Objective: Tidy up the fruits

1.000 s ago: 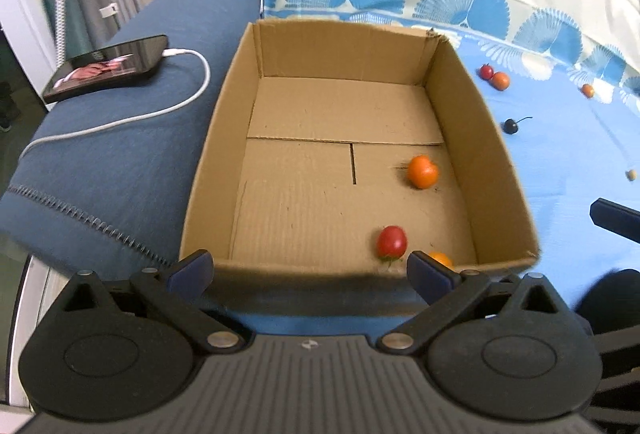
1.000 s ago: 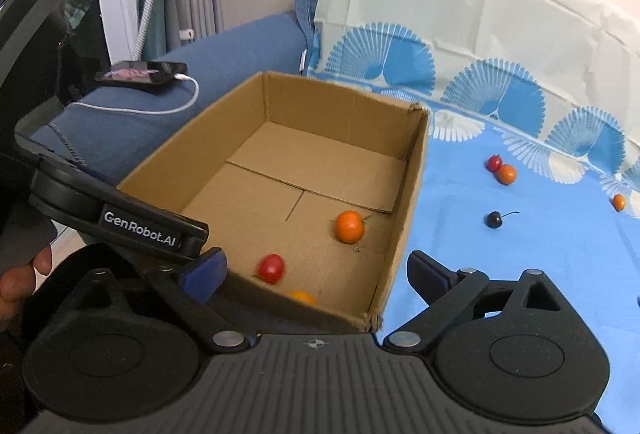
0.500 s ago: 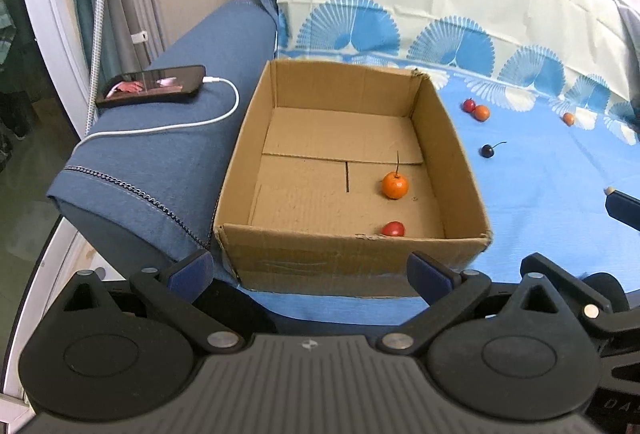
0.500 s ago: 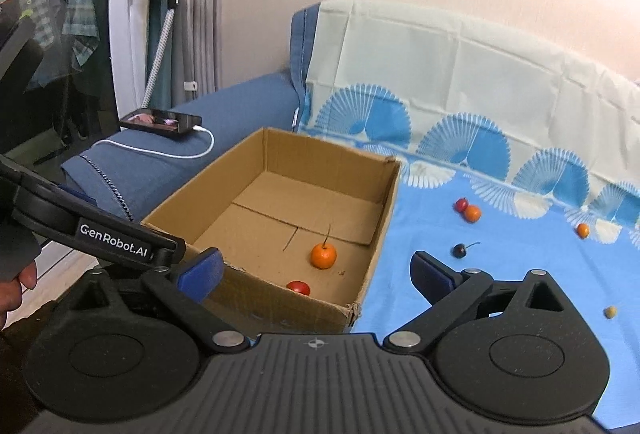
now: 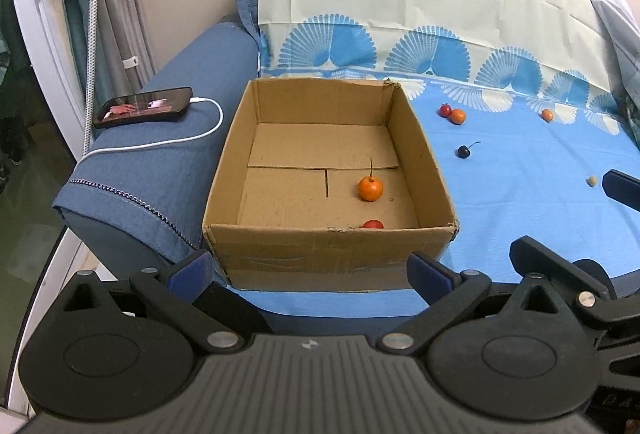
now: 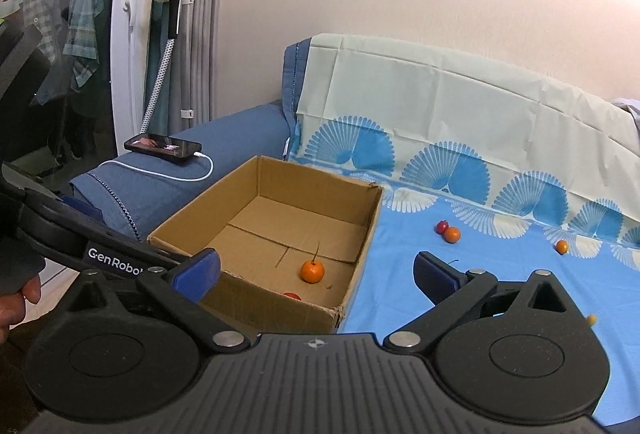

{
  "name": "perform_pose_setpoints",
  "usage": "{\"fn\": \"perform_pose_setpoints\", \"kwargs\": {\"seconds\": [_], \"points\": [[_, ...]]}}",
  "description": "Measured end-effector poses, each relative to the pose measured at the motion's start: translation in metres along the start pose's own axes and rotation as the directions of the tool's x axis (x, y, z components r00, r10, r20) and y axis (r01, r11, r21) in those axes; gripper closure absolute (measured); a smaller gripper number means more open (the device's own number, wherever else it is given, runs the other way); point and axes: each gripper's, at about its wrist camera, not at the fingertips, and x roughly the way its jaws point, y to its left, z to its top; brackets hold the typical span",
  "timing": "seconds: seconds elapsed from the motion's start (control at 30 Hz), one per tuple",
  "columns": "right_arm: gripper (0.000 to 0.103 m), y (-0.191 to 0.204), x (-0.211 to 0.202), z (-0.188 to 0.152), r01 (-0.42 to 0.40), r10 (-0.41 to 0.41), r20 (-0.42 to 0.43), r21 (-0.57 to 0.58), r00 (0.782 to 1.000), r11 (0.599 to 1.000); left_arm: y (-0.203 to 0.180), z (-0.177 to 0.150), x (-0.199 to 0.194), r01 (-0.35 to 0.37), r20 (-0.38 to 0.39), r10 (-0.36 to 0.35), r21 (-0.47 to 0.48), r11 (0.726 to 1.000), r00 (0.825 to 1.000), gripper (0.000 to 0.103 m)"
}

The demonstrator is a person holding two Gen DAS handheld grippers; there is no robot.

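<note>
An open cardboard box [image 5: 320,258] [image 6: 280,190] sits on a blue cloth over a sofa. Inside it lie an orange fruit with a stem [image 5: 370,188] [image 6: 312,271] and a red fruit [image 5: 373,224] [image 6: 291,296], half hidden by the near wall. On the cloth to the right are a red fruit [image 5: 445,110], an orange one [image 5: 458,116], a dark cherry [image 5: 463,152] and a small orange one [image 5: 546,115]. My left gripper [image 5: 308,270] is open and empty, in front of the box. The jaws of my right gripper [image 6: 316,268] are opening with nothing between them.
A phone [image 5: 146,110] on a white charging cable lies on the blue armrest left of the box. A small pale piece [image 5: 591,180] lies on the cloth at the right. Curtains and a white frame stand at the left. A hand [image 6: 16,298] holds the left gripper.
Both grippers have drawn back and up from the box, which now looks smaller and farther. The views take in more of the sofa back and wall. The fruits in the box have settled.
</note>
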Motion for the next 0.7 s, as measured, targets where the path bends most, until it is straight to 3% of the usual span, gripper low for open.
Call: {"fn": "perform_pose_setpoints", "kwargs": {"seconds": [0.7], "points": [[0.001,0.0013,0.0026,-0.0019,-0.009,0.009,-0.016,0.014,1.000,1.000,0.0026,0.0004,0.0030,-0.002,-0.007,0.002,-0.004,1.000,1.000,0.000]]}}
